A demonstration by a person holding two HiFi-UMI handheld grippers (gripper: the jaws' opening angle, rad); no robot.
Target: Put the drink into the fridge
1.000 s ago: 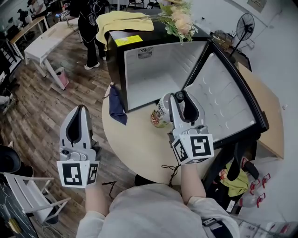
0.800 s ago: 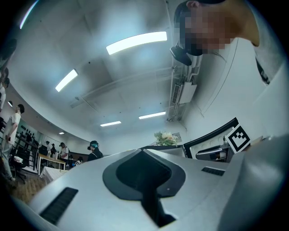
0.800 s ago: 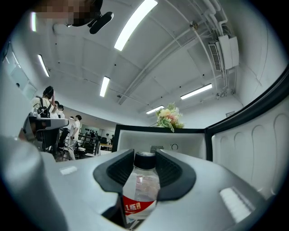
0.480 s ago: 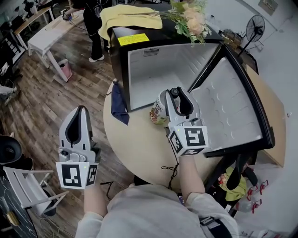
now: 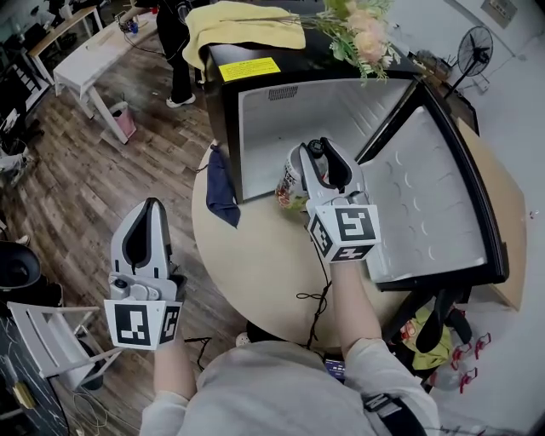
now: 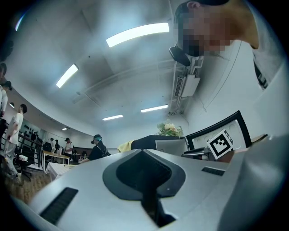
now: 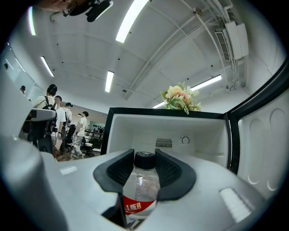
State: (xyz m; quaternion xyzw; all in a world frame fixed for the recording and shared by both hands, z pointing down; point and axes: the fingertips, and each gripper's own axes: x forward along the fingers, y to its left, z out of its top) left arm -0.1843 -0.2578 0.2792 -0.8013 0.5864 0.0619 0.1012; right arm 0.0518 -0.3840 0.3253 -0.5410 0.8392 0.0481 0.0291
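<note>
A: Right claw [image 5: 317, 155] first. What do we put?

B: We see it closed on the drink bottle [image 5: 293, 177]. In the right gripper view the 2 dark pads [image 7: 168, 168] press the bottle [image 7: 140, 187] from both sides, just under its black cap [image 7: 145, 159]. Clear plastic, red label, upright.

A: And where is the bottle?

B: Held above the table [image 5: 255, 255], right at the open front of the fridge [image 5: 281, 128]. We cannot tell whether it has crossed the threshold. The white interior [image 7: 180, 135] lies straight ahead of the claw.

A: The fridge door?

B: The door [image 5: 426, 196] is swung wide open to the right, with its white inner side facing up.

A: Left claw [image 5: 151, 206]?

B: Jaws together, nothing between them; the left gripper view shows the pads meeting [image 6: 143, 155]. We place it low at the left, off the table and over the wood floor [image 5: 94, 187], well apart from the fridge.

A: Anything else?

B: 1 yellow cloth [image 5: 243, 21] and flowers [image 5: 362, 34] lie on the fridge top. 1 dark blue cloth [image 5: 221, 192] hangs over the table edge beside the fridge.
</note>
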